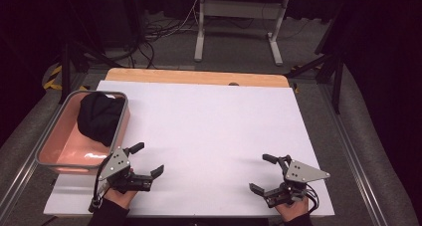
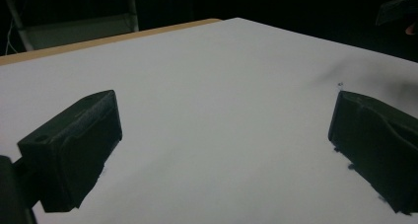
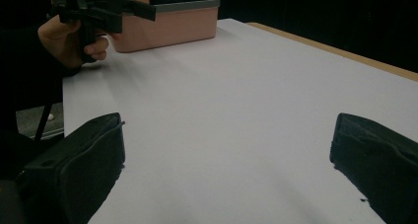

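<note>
A pink bin (image 1: 57, 151) with a grey rim stands at the table's left side, and a black cloth (image 1: 100, 116) is bundled in its far end. My left gripper (image 1: 148, 159) hovers just right of the bin near the front edge, open, with nothing between its jaws. Near the front right, my right gripper (image 1: 263, 173) is open too and holds nothing. In the left gripper view its jaws stand wide apart over bare white board (image 2: 217, 100). The right gripper view shows the bin (image 3: 167, 24) beyond the other hand (image 3: 66, 39).
A white board (image 1: 209, 131) covers the wooden table (image 1: 194, 76), with a strip of wood showing at the far edge. Beyond the table stand a grey metal frame (image 1: 239, 22) and cables on the floor. Dark stands flank both sides.
</note>
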`<state>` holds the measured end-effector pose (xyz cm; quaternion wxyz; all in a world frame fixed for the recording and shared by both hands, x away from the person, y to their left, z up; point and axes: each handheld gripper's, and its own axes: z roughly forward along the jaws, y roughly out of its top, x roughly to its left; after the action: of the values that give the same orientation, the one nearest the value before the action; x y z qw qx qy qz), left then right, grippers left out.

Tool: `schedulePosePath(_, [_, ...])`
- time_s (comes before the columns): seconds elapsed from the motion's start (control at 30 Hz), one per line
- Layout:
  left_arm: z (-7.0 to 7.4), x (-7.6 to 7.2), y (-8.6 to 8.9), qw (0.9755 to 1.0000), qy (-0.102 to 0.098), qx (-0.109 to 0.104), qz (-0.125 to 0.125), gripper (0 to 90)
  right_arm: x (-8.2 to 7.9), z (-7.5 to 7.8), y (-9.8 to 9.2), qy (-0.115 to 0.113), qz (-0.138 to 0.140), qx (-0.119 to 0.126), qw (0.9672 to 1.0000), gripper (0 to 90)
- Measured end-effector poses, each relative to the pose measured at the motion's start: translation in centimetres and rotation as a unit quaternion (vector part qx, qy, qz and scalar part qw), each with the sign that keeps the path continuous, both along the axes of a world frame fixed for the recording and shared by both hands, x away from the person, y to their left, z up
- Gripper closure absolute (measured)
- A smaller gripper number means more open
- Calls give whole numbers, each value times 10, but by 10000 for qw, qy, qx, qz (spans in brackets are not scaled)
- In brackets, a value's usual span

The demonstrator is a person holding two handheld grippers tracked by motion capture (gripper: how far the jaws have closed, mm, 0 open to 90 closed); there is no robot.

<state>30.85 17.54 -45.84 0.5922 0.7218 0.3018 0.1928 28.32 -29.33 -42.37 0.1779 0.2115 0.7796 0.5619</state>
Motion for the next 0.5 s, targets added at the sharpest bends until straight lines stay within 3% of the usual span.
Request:
schedulePosePath(0.27, [1,0,-2,10000,-12,48,18,10,-1,0,-1,-11,-18,4,10000,8])
schedulePosePath(0.33, [2,0,-2,10000,76,6,-11,9,-1,-1,-2,25,-19,18,10000,7])
schedulePosePath(0.5, [5,0,-4,9997,138,173,-49,3,0,-1,-2,25,-12,35,10000,8])
